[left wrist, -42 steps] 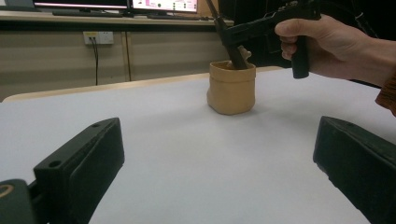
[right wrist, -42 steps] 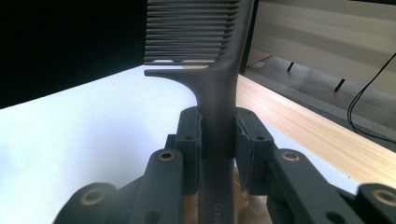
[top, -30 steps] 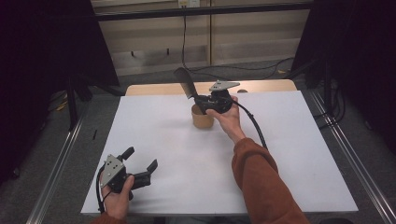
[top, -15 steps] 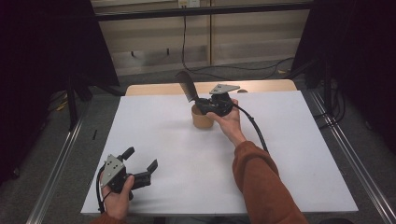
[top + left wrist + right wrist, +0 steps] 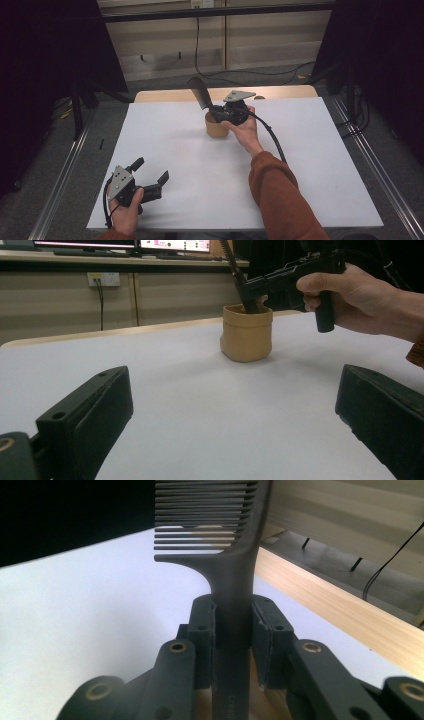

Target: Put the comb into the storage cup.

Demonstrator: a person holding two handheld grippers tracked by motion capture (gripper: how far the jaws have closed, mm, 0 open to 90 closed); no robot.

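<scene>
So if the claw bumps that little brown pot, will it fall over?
Probably not easily. The pot looks squat, about as wide as tall, and sits flat on the table. It may be light, so it might slide. The comb leaning out of it, gripped by the right claw, could lever it over.

Right tool (image 5: 234, 630) clamped tight, left tool (image 5: 150, 180) spread wide.

The dark plastic comb (image 5: 235, 555) runs off the top edge beyond the right gripper's fingers (image 5: 202, 630); its lower handle hides inside the tan cup (image 5: 247, 332).
</scene>
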